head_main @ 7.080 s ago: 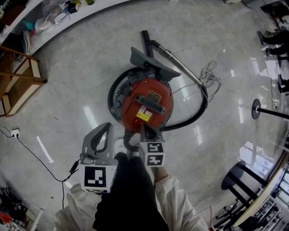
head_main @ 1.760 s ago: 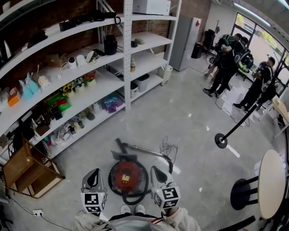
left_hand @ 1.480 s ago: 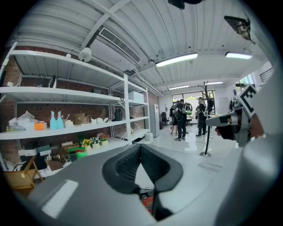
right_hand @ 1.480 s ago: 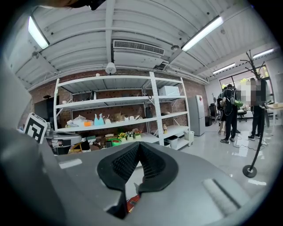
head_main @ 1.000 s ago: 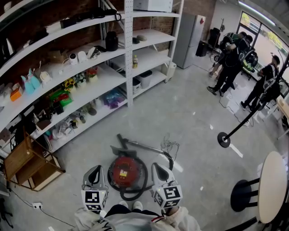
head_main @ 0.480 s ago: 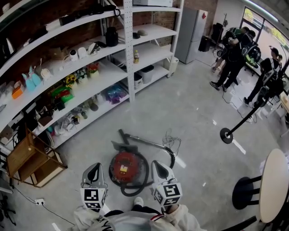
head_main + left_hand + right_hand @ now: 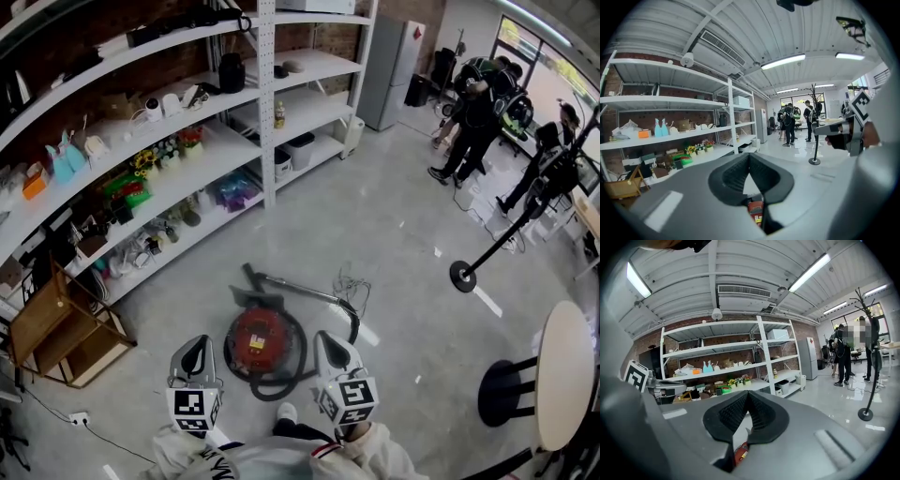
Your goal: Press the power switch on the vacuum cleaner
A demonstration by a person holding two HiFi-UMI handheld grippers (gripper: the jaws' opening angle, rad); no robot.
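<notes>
Approach stage, seemingly: holding the grey left gripper (image 7: 195, 341) and grey right gripper (image 7: 327, 338) clenched, empty, high either side of the round red canister vacuum cleaner (image 7: 260, 341) on the polished floor (image 7: 394, 244), needing lowering toward its power switch, too small to make out here.

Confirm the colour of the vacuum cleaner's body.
The vacuum cleaner is red, with a black hose looped round it. The head view shows it best.

Vacuum cleaner (image 7: 260, 342): red drum w/ yellow label, black hose (image 7: 272, 394). Left gripper (image 7: 195, 351) & right gripper (image 7: 330, 349): grey shells, black pads, cubes w/ black-on-white square markers. Floor (image 7: 394, 253): pale grey, glossy. Shelving (image 7: 267, 112): white, vs red-brown brick wall (image 7: 808, 331). Sleeve (image 7: 384, 455): white.
</notes>
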